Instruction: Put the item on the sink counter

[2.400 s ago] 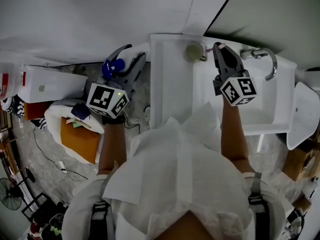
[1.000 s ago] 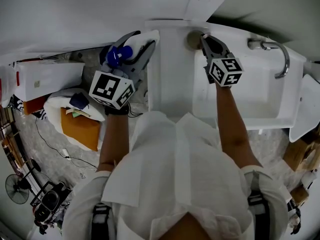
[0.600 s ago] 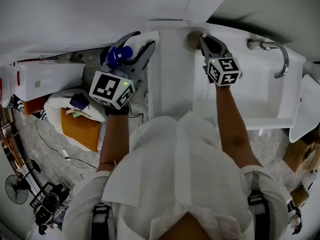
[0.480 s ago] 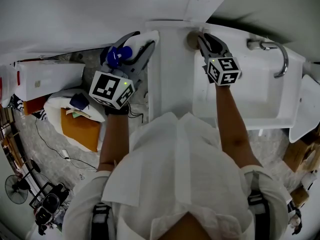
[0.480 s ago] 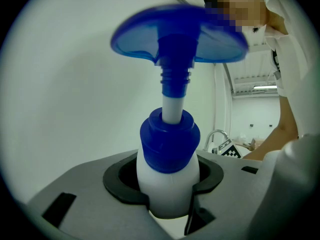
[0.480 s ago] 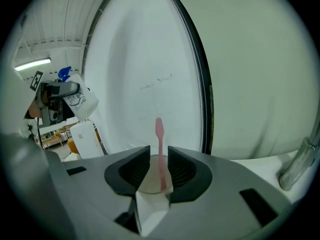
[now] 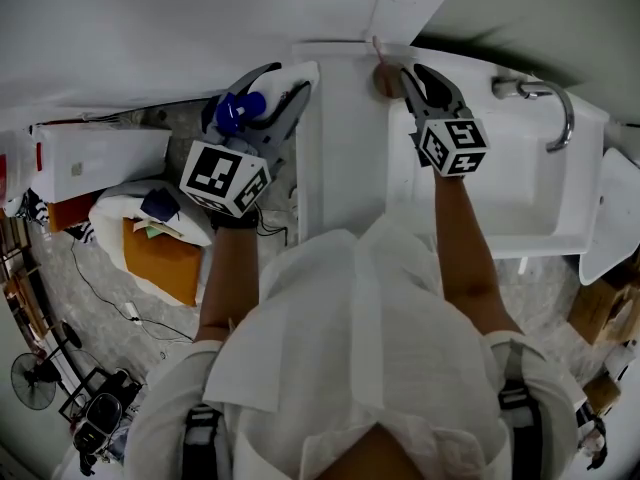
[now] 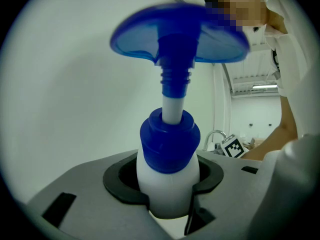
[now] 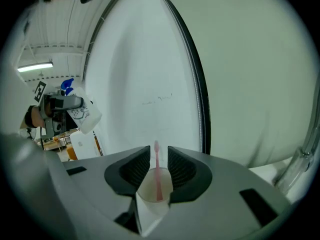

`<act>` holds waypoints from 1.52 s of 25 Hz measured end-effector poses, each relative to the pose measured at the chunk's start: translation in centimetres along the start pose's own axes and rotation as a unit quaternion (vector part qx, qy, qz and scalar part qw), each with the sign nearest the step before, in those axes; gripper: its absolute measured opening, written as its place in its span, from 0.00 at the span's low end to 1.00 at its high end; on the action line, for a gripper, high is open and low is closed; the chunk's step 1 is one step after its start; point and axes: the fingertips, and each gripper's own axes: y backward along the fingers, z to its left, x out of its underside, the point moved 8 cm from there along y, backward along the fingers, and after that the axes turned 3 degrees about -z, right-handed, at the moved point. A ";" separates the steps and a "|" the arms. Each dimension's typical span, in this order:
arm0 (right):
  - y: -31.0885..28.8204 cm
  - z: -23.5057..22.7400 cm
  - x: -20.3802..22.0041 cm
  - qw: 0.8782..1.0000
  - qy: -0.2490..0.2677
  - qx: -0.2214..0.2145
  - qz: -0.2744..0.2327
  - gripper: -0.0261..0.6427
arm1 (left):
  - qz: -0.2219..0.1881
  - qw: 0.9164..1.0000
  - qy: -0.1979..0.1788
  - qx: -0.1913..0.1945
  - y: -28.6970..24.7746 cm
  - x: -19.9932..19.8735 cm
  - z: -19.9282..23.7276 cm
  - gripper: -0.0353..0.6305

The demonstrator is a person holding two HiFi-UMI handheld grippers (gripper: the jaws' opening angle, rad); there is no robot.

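My left gripper hangs left of the white sink counter, over the floor. It is shut on a white pump bottle with a blue pump head. In the left gripper view the pads of the left gripper press on the bottle just under its blue collar. My right gripper reaches to the counter's far end and is shut on a pale cup. In the right gripper view the cup sits between the jaws of the right gripper, with a pink toothbrush standing in it.
A basin with a chrome faucet lies right of the counter strip. On the floor at left are a white box, an orange bag and cables. The wall stands close behind the counter.
The right gripper came left from the basin side to the cup and now has it between its jaws; the pink toothbrush tip now shows above the cup. The left gripper kept still with the bottle.
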 end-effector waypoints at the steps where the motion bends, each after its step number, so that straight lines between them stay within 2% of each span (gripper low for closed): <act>1: 0.3 0.0 -0.4 1.000 0.000 0.000 -0.007 0.18 | 0.000 1.000 0.000 0.001 0.0 0.0 0.0 0.36; 6: 1.7 0.2 -2.5 0.999 0.004 0.002 -0.047 0.18 | 0.002 1.000 -0.002 0.003 -0.2 0.0 -0.2 0.36; 13: 4.0 0.3 -5.1 0.995 0.019 0.012 -0.095 0.07 | 0.013 1.000 -0.005 0.009 -1.1 0.7 -0.2 0.36; 17: 5.0 0.5 -6.0 0.994 0.022 0.013 -0.107 0.06 | 0.026 1.000 -0.005 0.014 -1.9 1.5 -0.1 0.36; 23: 5.5 0.7 -6.6 0.993 0.021 0.012 -0.114 0.06 | 0.045 0.999 0.003 0.016 -3.4 3.5 0.4 0.36; 38: 5.7 0.8 -6.6 0.994 0.028 0.010 -0.105 0.05 | 0.148 0.988 0.035 0.035 -7.6 10.7 0.9 0.36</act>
